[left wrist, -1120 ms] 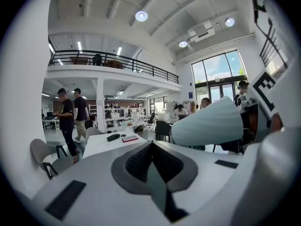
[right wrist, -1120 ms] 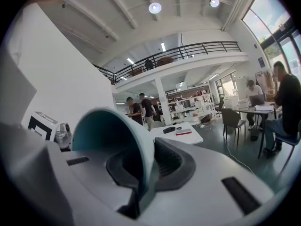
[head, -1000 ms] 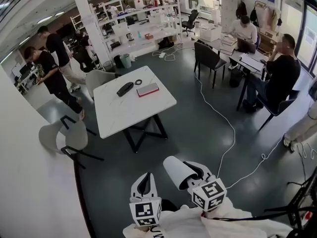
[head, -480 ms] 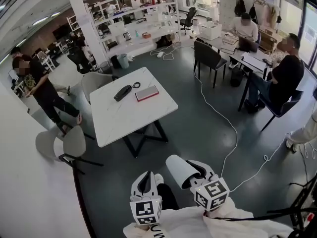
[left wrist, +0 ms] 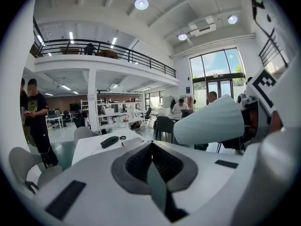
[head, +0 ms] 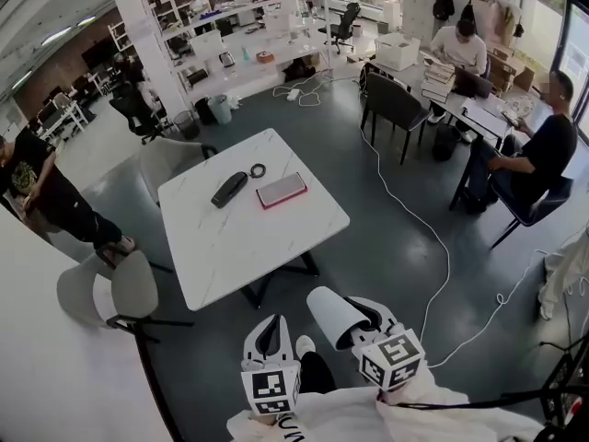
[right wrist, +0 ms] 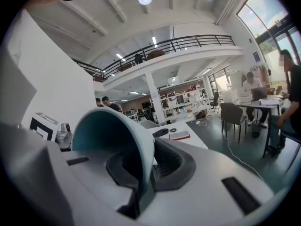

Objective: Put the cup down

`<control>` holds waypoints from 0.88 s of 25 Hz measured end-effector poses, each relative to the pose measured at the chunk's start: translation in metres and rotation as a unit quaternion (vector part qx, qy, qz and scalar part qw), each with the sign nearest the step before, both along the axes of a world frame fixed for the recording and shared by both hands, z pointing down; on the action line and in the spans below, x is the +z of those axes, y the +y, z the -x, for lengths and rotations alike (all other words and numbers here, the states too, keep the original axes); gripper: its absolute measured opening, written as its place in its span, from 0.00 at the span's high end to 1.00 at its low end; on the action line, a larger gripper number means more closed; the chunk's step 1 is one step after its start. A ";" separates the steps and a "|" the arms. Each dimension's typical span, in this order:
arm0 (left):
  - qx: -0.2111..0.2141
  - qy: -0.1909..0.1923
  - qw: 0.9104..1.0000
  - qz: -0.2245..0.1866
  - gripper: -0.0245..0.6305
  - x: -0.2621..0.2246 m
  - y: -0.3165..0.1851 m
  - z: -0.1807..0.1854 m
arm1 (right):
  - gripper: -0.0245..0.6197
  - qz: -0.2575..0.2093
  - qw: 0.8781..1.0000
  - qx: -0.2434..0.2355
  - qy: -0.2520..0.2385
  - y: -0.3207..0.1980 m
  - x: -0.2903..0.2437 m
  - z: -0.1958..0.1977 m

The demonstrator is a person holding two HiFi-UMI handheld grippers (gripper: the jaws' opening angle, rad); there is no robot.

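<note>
While the right tool point(head: 361, 323) pinches the rim wall of the pale cup point(head: 331, 313), the cup hangs on its side in the air, base pointing forward, above the grey floor point(head: 386, 247) and short of the white bench point(head: 241, 242). Just beside it, the left tool point(head: 270, 331) is closed on nothing. On the bench's far half lie a black handset point(head: 229, 189), a small black ring point(head: 258, 169) and a red-edged flat case point(head: 282, 190). A grey chair point(head: 129, 288) stands at the bench's left corner, and a white cable point(head: 433, 238) snakes over the floor to the right.
</note>
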State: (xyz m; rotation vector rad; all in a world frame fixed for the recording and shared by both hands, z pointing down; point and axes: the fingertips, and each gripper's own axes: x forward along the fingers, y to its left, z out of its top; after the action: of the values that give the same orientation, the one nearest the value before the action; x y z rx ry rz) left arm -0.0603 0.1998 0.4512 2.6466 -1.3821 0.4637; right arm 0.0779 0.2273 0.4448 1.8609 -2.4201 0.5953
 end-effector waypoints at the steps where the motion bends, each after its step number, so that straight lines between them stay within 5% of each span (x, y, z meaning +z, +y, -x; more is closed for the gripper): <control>1: 0.003 -0.001 1.000 -0.001 0.95 -0.002 -0.019 0.002 | 0.92 0.002 1.000 0.002 0.000 -0.018 0.000 0.003; 9: 0.012 -0.005 1.000 0.000 0.95 -0.003 -0.135 0.026 | 0.92 0.006 1.000 0.011 0.007 -0.128 0.000 0.028; 22: 0.016 0.009 1.000 0.014 0.95 -0.002 -0.207 0.042 | 0.92 0.027 0.999 0.012 0.025 -0.201 0.000 0.044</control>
State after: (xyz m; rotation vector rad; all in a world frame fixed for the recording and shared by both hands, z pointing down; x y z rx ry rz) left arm -0.1021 -0.0076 0.4489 2.6476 -1.3208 0.4573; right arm 0.0341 0.0268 0.4451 1.8627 -2.3302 0.6005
